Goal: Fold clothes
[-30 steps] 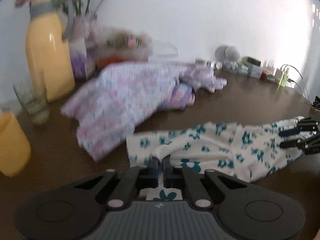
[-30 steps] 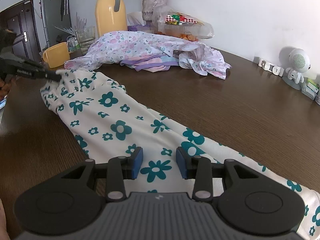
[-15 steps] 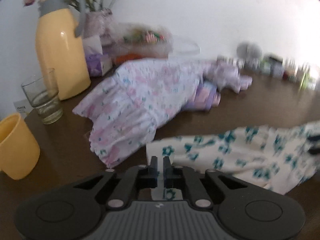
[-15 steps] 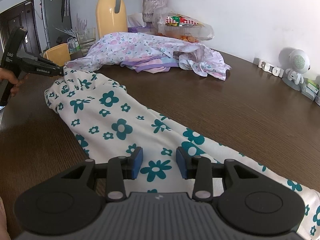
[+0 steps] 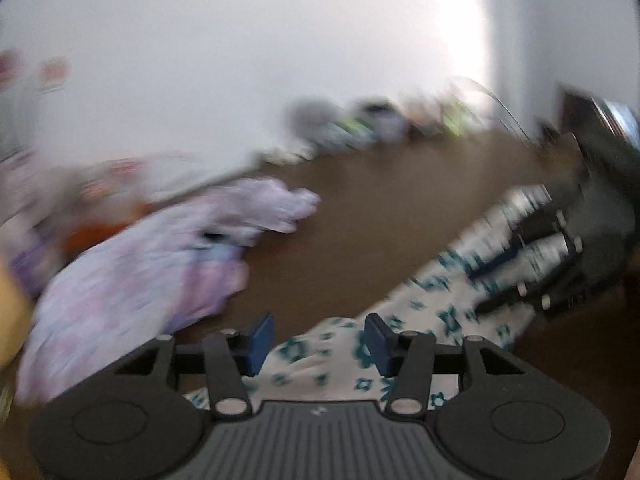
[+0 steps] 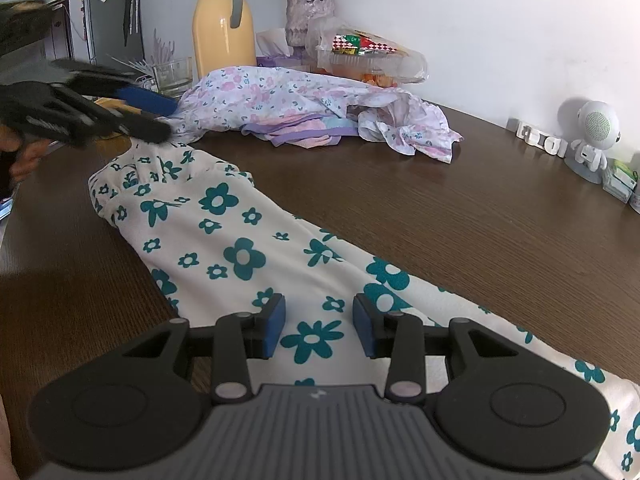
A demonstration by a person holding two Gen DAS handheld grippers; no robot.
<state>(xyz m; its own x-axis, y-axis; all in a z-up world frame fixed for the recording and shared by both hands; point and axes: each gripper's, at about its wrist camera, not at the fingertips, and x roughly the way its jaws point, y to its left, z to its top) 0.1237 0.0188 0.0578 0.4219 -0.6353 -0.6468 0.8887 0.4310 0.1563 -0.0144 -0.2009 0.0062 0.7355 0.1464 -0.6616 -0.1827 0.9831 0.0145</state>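
lying flat: teal-flowered garment (image 6: 248, 248), long axis near-right to far-left | left tongs (image 5: 318, 338) just spreading, empty | right tongs (image 6: 319, 330) spread

A: Where do my 2 cameras sit?
B: My left one looks low along the teal-flowered cloth (image 5: 436, 300) toward my right gripper (image 5: 516, 264). My right one faces back, catching my left gripper (image 6: 140, 114). Both share the cloth and brown table (image 6: 460, 216).
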